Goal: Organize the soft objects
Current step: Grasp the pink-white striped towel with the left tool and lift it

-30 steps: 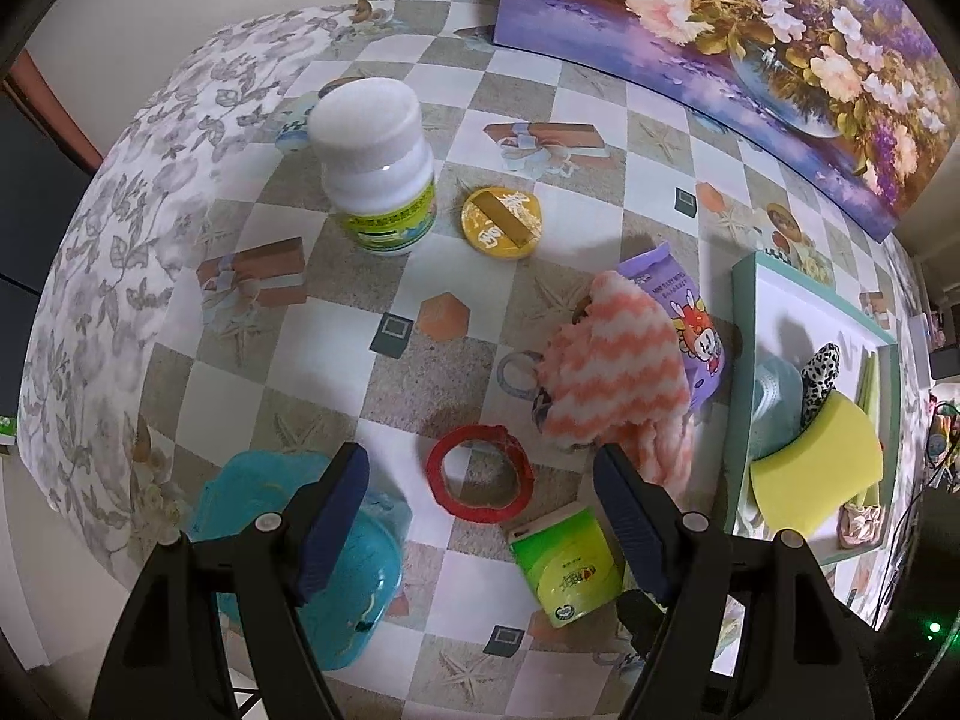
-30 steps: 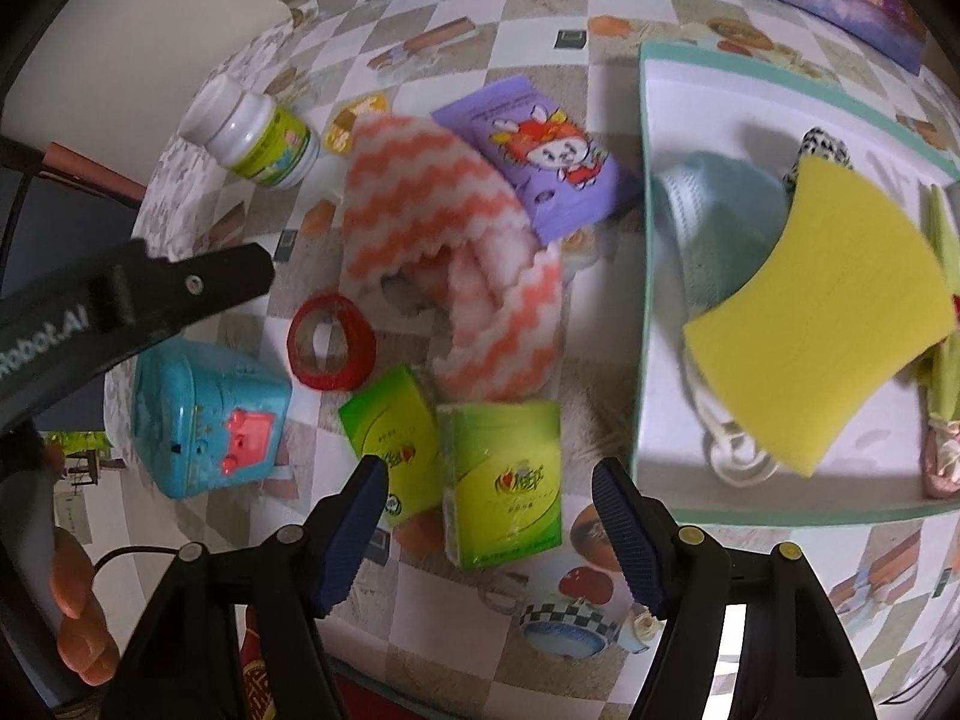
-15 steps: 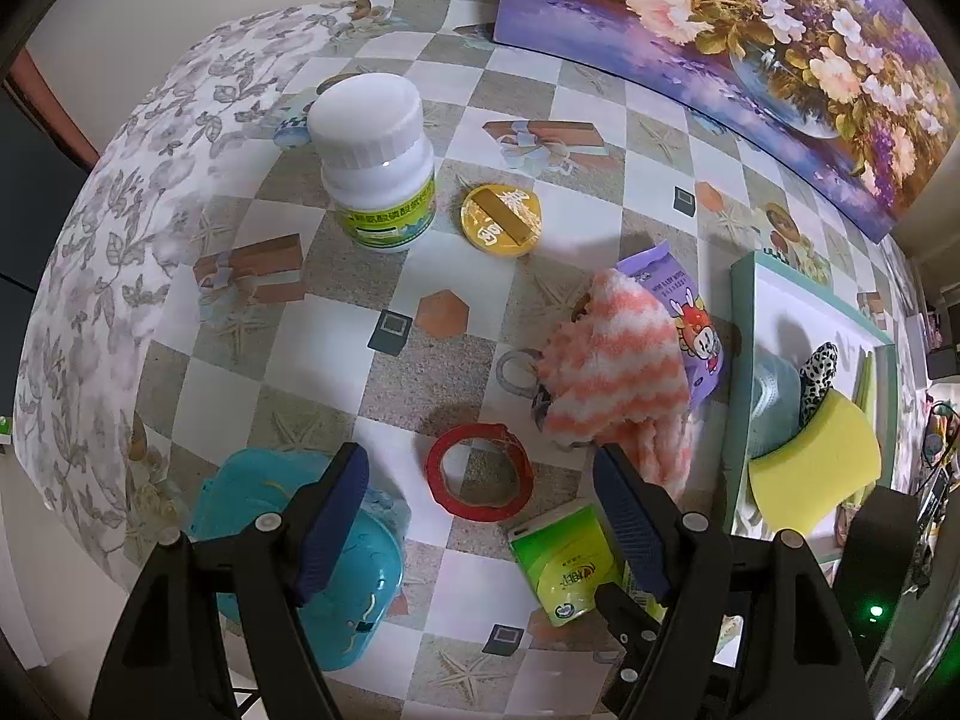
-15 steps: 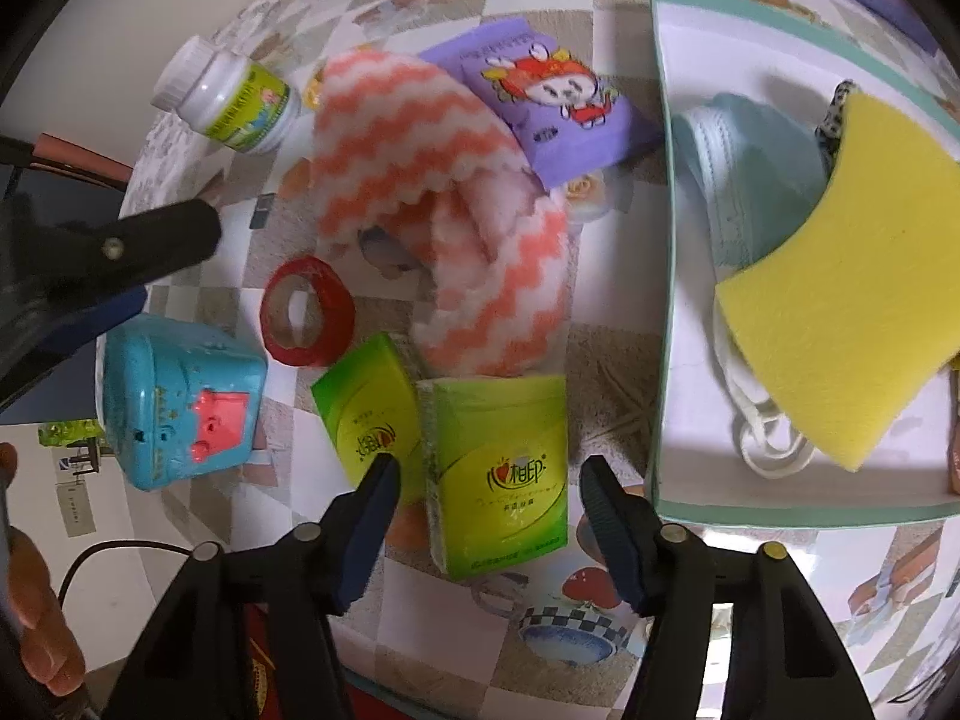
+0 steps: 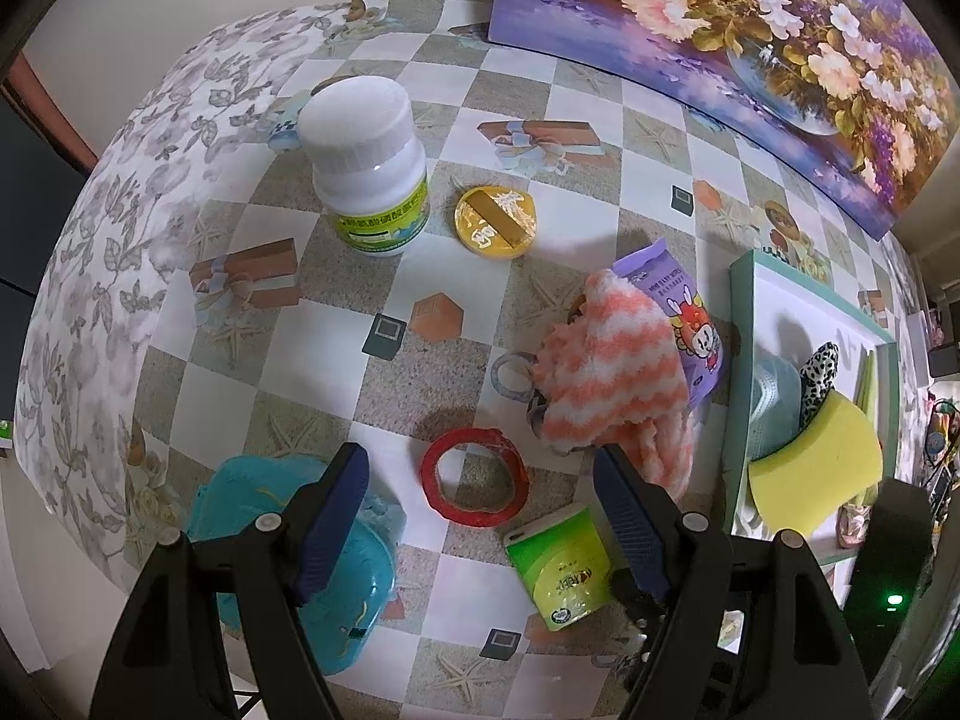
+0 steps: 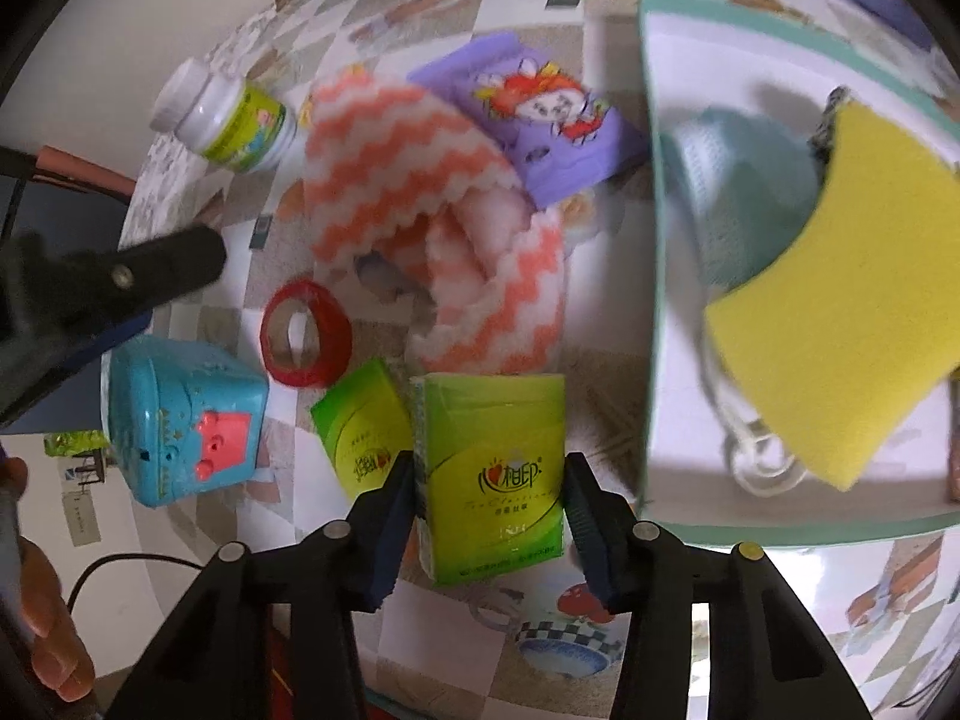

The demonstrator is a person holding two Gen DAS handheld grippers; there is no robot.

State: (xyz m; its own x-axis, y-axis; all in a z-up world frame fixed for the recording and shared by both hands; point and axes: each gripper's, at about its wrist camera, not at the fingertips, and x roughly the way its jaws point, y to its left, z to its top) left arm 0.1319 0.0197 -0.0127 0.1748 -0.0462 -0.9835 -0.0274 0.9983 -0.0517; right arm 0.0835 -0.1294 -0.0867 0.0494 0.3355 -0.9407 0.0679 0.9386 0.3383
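My right gripper [image 6: 489, 474] has its jaws closed against both sides of a green tissue pack [image 6: 492, 468] lying near the table's front edge. A second green tissue pack [image 6: 360, 426] lies beside it; it also shows in the left wrist view [image 5: 561, 564]. An orange-and-white striped cloth [image 6: 420, 204] lies crumpled behind them, partly over a purple wipes pack [image 6: 540, 120]. A white tray with a teal rim [image 6: 651, 252] on the right holds a yellow sponge [image 6: 840, 300] and a blue face mask [image 6: 738, 180]. My left gripper [image 5: 480, 480] is open and empty above a red tape ring [image 5: 474, 474].
A teal plastic toy box [image 6: 186, 420] sits at the table's front left. A white pill bottle [image 5: 366, 174] and a yellow round tin [image 5: 495, 219] stand farther back. A flower painting [image 5: 720, 30] leans along the back edge. The tray also holds a spotted scrunchie [image 5: 819, 369].
My right gripper has moved down onto the nearer green tissue pack and its jaws have closed in on it. My left gripper has stayed open and almost still.
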